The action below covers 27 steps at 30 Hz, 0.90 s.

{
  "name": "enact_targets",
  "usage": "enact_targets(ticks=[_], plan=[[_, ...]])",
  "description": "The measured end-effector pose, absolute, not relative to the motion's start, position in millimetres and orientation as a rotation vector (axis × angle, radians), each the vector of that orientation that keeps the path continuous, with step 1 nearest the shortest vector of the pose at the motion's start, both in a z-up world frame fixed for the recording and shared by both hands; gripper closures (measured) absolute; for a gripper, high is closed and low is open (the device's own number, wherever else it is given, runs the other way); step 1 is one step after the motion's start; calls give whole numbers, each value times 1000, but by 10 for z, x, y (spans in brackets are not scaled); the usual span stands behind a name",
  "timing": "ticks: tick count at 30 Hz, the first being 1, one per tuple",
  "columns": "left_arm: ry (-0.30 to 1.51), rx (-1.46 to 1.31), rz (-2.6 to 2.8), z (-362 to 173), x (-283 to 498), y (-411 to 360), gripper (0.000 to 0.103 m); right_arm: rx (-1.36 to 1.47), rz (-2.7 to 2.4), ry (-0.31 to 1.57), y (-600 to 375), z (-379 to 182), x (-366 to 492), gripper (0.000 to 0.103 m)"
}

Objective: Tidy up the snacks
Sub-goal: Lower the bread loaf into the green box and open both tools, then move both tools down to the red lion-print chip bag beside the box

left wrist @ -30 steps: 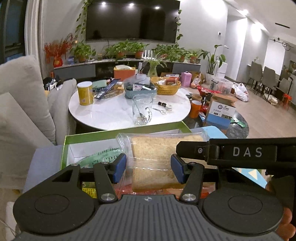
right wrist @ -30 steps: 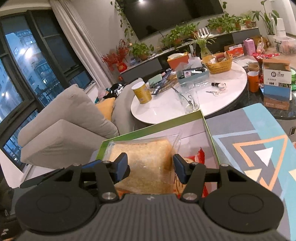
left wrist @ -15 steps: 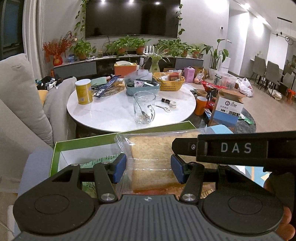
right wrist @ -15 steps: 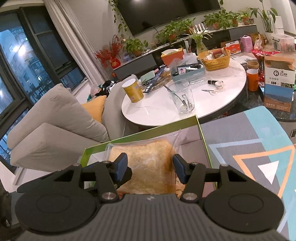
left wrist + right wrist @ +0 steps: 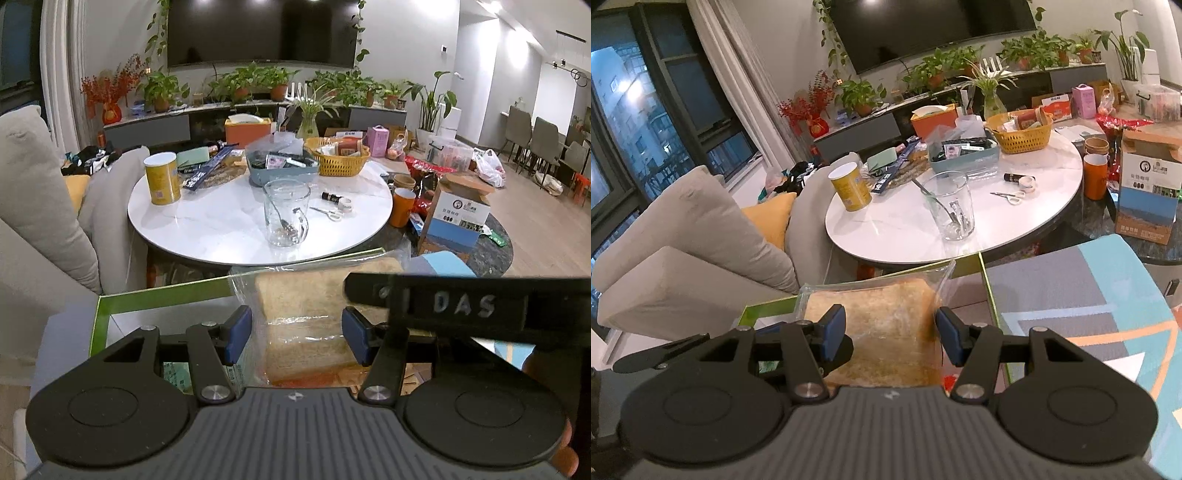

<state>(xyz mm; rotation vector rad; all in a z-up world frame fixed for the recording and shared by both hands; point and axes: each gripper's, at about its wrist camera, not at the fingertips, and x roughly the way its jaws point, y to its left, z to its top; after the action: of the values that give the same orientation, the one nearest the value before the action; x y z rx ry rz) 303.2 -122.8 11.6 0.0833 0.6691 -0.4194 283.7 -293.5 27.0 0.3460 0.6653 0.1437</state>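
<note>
The white round table [image 5: 229, 229] stands beyond the green-rimmed box [image 5: 155, 299]. Over that box's far edge hangs the bagged toast [image 5: 886, 328]. The left gripper [image 5: 297, 334] and right gripper [image 5: 892, 336] both gape wide around the toast, blue pads clear of it. Whether anything grips it I cannot tell. On the table a glass mug [image 5: 286, 214] stands behind the box.
</note>
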Motion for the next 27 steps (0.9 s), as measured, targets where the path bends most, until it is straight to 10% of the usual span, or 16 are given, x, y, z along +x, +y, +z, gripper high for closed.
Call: enact_targets(ticks=[27], plan=[[591, 68, -375, 806, 2019, -796, 44, 306, 181, 579, -2922, 783, 1972, 43]])
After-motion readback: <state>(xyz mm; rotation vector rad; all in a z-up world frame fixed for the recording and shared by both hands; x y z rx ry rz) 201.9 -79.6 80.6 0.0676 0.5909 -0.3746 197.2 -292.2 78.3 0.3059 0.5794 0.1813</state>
